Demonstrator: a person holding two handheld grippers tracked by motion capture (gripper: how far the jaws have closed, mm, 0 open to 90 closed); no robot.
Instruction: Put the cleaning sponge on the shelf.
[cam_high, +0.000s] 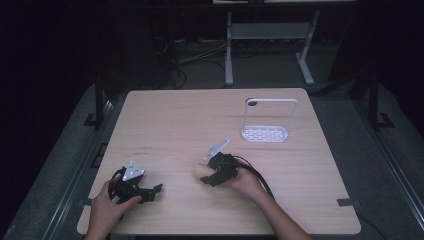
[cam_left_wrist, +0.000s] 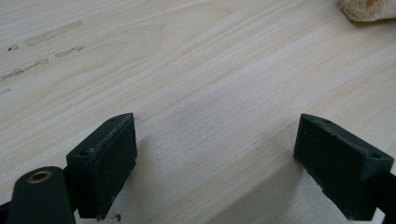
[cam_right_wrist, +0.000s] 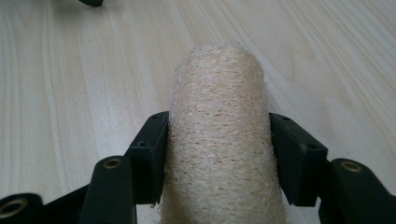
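Observation:
A beige loofah sponge (cam_right_wrist: 219, 140), rough and cylinder-shaped, lies between the jaws of my right gripper (cam_right_wrist: 217, 156), which press both its sides. In the high view the loofah (cam_high: 201, 171) pokes out left of the right gripper (cam_high: 212, 175), low over the wooden table (cam_high: 175, 120) near its middle front. My left gripper (cam_high: 150, 192) rests at the front left, jaws pointing right. In its own view the left gripper (cam_left_wrist: 215, 158) stands open over bare wood, and a corner of the loofah (cam_left_wrist: 366, 9) shows at the top right.
A white wire rack with a perforated base (cam_high: 266, 131) stands upright at the back right of the table. Faint marks (cam_high: 143, 150) sit on the wood left of centre. Dark floor, cables and a metal stand lie beyond the far edge.

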